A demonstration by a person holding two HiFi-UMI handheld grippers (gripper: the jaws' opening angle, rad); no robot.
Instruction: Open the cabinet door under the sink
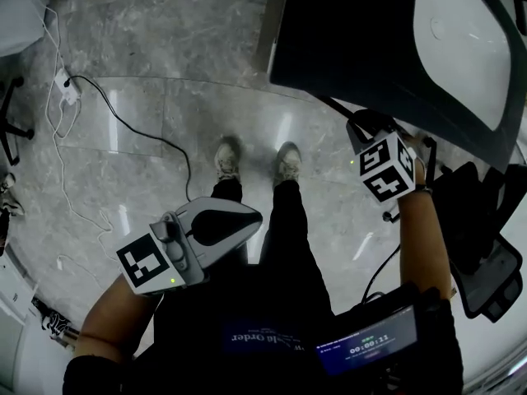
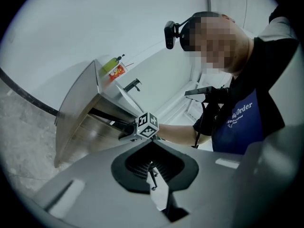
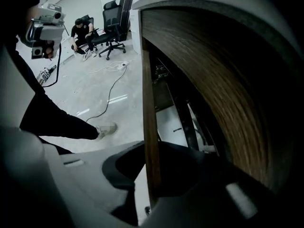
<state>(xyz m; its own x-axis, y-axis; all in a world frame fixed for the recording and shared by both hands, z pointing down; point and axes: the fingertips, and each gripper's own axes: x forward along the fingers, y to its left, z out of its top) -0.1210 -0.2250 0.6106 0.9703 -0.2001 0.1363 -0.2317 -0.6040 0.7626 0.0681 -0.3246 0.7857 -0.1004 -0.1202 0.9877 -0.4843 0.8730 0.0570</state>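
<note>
The cabinet door (image 3: 151,127) under the white sink (image 1: 461,39) stands ajar, and its brown wooden face (image 3: 228,94) fills the right of the right gripper view. My right gripper (image 3: 149,175) points down over the door's top edge, with the thin edge between its jaws and gripped. From the head view, that gripper (image 1: 358,122) reaches in under the dark counter (image 1: 346,39). The left gripper view shows the same door (image 2: 76,108) swung out, with the right gripper's marker cube (image 2: 147,125) at its top. My left gripper (image 1: 247,220) hangs away from the cabinet, shut and holding nothing.
A black cable (image 1: 123,122) and a power strip (image 1: 66,85) lie on the grey stone floor. The person's shoes (image 1: 255,163) stand before the cabinet. A black office chair (image 1: 486,245) is at the right. More chairs (image 3: 111,27) and a seated person (image 3: 78,32) are far back.
</note>
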